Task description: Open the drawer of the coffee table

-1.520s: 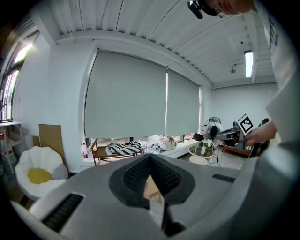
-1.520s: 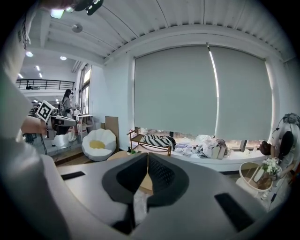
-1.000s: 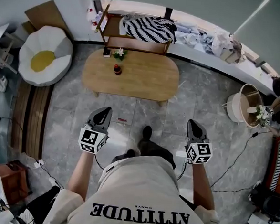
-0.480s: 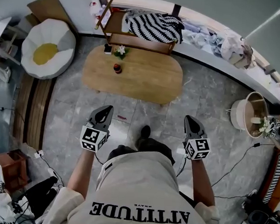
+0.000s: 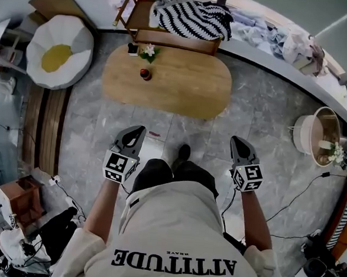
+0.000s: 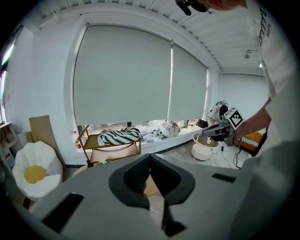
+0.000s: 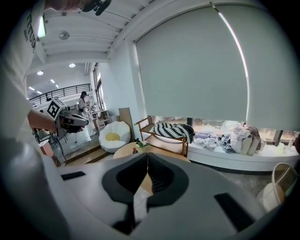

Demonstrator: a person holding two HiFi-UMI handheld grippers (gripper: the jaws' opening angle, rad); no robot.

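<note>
A person in a pale printed T-shirt stands on grey stone tiles facing an oval wooden coffee table (image 5: 165,81), which lies ahead, well apart from both hand-held tools. No drawer front can be made out from above. The left gripper (image 5: 139,128) and the right gripper (image 5: 238,139) point toward the table at either side of the person's dark shoe (image 5: 183,153); each has its jaws pressed together with nothing between them. Only open floor separates them from the table, apart from a small red scrap (image 5: 155,134) just ahead of the left gripper. On the tabletop's far left end sit a small red jar (image 5: 145,74) and a sprig of flowers (image 5: 148,51). Behind the table, touching or just beside its far edge, is a wooden shelf-bench (image 5: 174,40) carrying a black-and-white striped blanket (image 5: 192,19). A fried-egg floor cushion (image 5: 57,59) lies to the left, heaped clothes (image 5: 286,45) line the window ledge, and a round white basket (image 5: 314,136) stands at right, with a cable (image 5: 300,188) trailing across the tiles.
</note>
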